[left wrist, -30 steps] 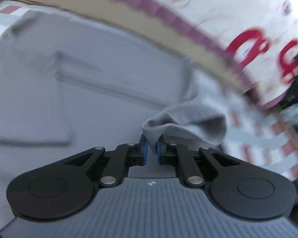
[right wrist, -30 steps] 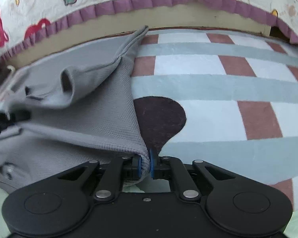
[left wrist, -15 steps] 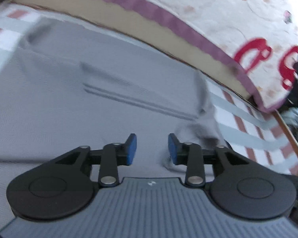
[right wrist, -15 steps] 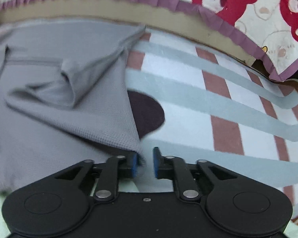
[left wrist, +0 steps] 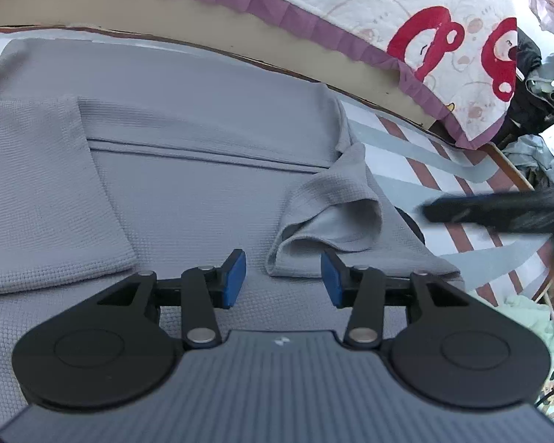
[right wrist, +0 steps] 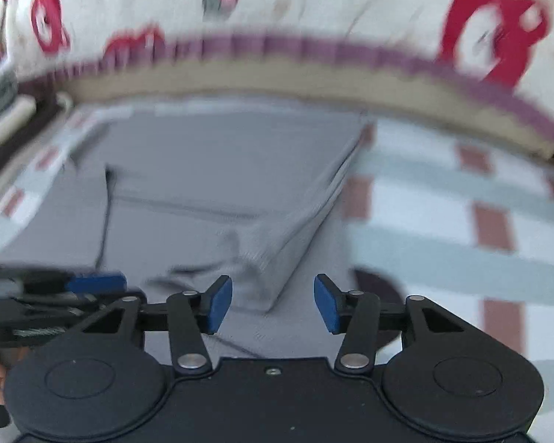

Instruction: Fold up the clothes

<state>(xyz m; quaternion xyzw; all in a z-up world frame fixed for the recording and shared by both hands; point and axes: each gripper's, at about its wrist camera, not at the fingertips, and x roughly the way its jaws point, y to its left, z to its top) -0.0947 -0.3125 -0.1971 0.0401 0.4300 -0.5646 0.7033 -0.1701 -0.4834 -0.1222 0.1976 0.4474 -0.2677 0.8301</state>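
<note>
Released since before: grey shirt (left wrist: 210, 192) | left gripper (left wrist: 283, 280), right gripper (right wrist: 273, 302) angled down, fingers apart, opening, empty

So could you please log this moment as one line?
left tool: opening, empty | right tool: opening, empty | grey shirt: released on mat, sleeve folded in
</note>
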